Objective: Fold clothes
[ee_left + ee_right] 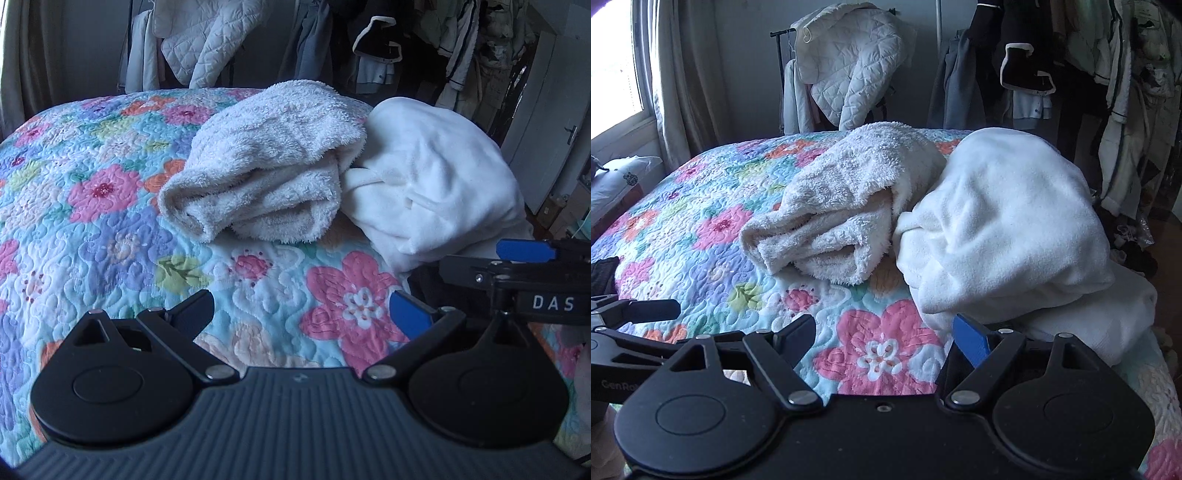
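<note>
On the bed in front of you, a quilt [110, 229] printed with pink, orange and lilac flowers on pale blue covers the whole surface. Two pieces of clothing lie on it, toward the far right. Nearer the middle sits a cream fluffy garment [266, 162], loosely bundled, with its rolled open end facing you. Pressed against its right side is a smoother white fleece garment [436, 184], heaped into a rounded mound that reaches the right edge of the bed.

Your left gripper [301, 314] hovers low over the near part of the quilt, its two fingers spread wide apart with nothing between them; one finger is black, the other carries a blue pad. It is well short of both garments. Your right gripper [886, 336] is likewise spread and empty, held just beside the left one. Its blue-padded finger sits close to the near edge of the white fleece garment, though you cannot tell whether it touches the cloth.

Beyond the far edge of the bed, a white quilted jacket [846, 66] hangs on a rack, with darker coats [1027, 62] hanging to its right. A curtained window [617, 62] lights the room from the left.
</note>
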The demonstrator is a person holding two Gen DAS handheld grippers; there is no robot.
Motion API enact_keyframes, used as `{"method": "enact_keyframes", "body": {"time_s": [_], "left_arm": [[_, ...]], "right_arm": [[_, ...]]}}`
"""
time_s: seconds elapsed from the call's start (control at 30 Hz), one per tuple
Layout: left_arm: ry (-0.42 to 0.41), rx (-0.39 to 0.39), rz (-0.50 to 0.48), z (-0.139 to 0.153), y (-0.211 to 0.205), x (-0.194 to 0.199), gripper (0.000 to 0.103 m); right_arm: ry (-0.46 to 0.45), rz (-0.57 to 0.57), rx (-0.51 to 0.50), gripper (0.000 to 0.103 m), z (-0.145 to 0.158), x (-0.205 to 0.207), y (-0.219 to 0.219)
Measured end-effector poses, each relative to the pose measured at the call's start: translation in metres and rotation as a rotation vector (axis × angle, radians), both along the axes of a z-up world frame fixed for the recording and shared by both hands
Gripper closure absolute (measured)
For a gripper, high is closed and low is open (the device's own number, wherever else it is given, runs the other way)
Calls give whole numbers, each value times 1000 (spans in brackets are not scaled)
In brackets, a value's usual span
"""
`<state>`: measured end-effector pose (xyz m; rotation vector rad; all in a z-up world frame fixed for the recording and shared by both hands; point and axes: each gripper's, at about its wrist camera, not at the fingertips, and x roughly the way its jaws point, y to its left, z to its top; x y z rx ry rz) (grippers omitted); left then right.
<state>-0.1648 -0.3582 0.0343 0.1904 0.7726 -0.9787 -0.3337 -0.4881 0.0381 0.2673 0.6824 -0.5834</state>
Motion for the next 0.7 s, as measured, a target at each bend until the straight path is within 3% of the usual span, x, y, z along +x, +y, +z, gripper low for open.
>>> {"method": "enact_keyframes", "body": {"time_s": [0.23, 0.5, 0.7], "left_arm": [[-12, 35, 35, 4, 3, -8, 0], [51, 12, 63, 4, 8, -7, 0], [30, 29, 104, 2, 13, -5, 0]], "right_arm": [[-5, 7, 9, 17, -5, -6, 5], [-37, 19, 38, 16, -7, -13, 1], [-40, 38, 43, 16, -10, -9, 7]]}}
